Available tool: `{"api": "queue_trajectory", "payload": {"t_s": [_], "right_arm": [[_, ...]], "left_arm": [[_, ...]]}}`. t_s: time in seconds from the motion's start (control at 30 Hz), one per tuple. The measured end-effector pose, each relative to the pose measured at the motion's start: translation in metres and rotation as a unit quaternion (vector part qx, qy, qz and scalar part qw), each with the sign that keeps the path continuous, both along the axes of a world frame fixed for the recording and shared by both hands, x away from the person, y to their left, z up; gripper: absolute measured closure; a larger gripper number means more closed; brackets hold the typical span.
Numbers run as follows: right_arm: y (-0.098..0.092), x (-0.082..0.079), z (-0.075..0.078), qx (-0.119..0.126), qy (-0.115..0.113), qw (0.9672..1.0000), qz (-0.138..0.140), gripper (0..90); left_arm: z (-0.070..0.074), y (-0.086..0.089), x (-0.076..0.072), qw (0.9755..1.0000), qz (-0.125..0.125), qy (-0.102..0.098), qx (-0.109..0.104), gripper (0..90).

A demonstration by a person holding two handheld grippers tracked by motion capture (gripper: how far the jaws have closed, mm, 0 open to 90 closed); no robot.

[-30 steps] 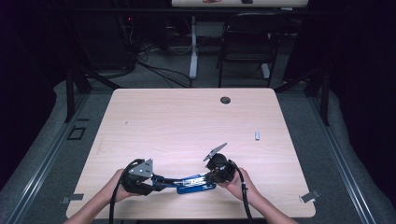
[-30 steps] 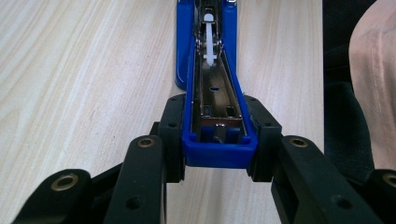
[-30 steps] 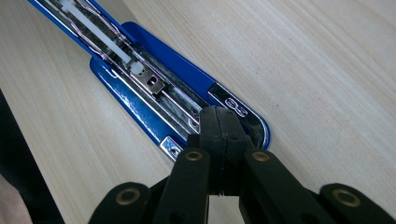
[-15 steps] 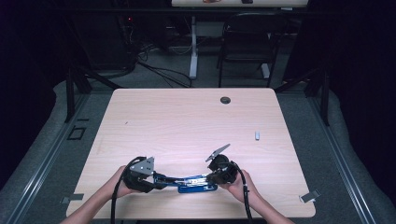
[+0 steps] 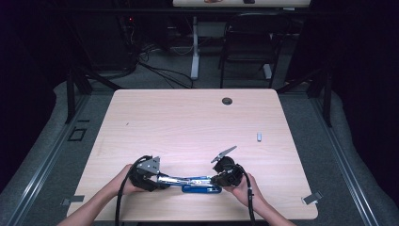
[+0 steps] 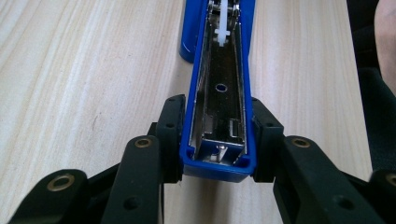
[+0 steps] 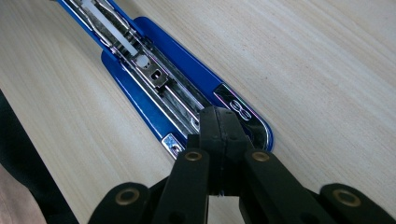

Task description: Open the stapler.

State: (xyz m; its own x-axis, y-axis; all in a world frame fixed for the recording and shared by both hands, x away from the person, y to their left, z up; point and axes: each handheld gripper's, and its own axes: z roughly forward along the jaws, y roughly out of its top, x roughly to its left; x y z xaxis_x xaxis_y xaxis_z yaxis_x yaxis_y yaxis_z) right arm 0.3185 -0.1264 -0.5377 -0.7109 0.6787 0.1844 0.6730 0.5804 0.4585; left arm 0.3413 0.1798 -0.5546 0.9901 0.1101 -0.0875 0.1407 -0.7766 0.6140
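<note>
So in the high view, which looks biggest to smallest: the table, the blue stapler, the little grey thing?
1. table
2. blue stapler, opened out flat
3. little grey thing, by far the smallest

Your stapler [image 6: 219,88] is glossy blue plastic outside, with a bright, mirror-like metal channel inside and a white plastic pusher [image 6: 223,21]. Its base [image 7: 187,93] carries a shiny chrome anvil plate [image 7: 240,109]. The table [image 5: 188,122] is pale wood-grain laminate, smooth and matt. Your left gripper [image 6: 217,140] and right gripper [image 7: 222,135] have matt black plastic jaws with brass-coloured rivets.
</note>
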Motion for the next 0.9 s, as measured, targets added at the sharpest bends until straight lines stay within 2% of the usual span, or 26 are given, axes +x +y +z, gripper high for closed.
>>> {"api": "queue_trajectory", "payload": {"t_s": [0.17,0.2,0.43,0.47,0.5,0.6,0.63,0.73,0.9], "right_arm": [[-0.001,0.0,0.0,-0.002,-0.001,1.0,-0.001,90.0],[-0.001,-0.001,0.0,0.0,-0.001,1.0,-0.002,90.0],[-0.002,0.001,0.001,-0.001,0.006,1.0,0.0,90.0],[-0.002,0.001,0.0,-0.001,0.006,1.0,0.001,90.0],[-0.002,0.001,0.0,0.001,0.007,1.0,-0.001,90.0],[-0.002,0.002,0.0,0.001,0.007,1.0,-0.001,90.0],[-0.003,0.002,0.0,0.002,0.007,1.0,0.0,90.0],[-0.003,0.002,0.0,0.007,0.011,0.9999,-0.003,90.0],[-0.003,0.002,0.0,0.006,0.011,0.9999,-0.002,90.0]], "left_arm": [[0.0,-0.003,0.001,0.9999,0.005,-0.002,0.01,63.6],[0.001,-0.003,0.002,0.9999,0.004,0.004,0.013,63.4],[-0.002,-0.008,0.002,0.9995,0.012,-0.002,0.029,63.0],[-0.001,-0.008,0.002,0.9992,0.008,0.0,0.039,63.0],[-0.003,-0.009,0.002,0.9992,0.013,-0.002,0.037,62.8],[-0.006,-0.013,0.001,0.9985,0.013,-0.01,0.052,62.6],[-0.006,-0.014,0.0,0.998,0.008,-0.007,0.063,62.5],[-0.005,-0.019,-0.002,0.9965,0.004,-0.026,0.08,62.5],[-0.006,-0.019,-0.006,0.9961,0.009,-0.046,0.074,61.9]]}}
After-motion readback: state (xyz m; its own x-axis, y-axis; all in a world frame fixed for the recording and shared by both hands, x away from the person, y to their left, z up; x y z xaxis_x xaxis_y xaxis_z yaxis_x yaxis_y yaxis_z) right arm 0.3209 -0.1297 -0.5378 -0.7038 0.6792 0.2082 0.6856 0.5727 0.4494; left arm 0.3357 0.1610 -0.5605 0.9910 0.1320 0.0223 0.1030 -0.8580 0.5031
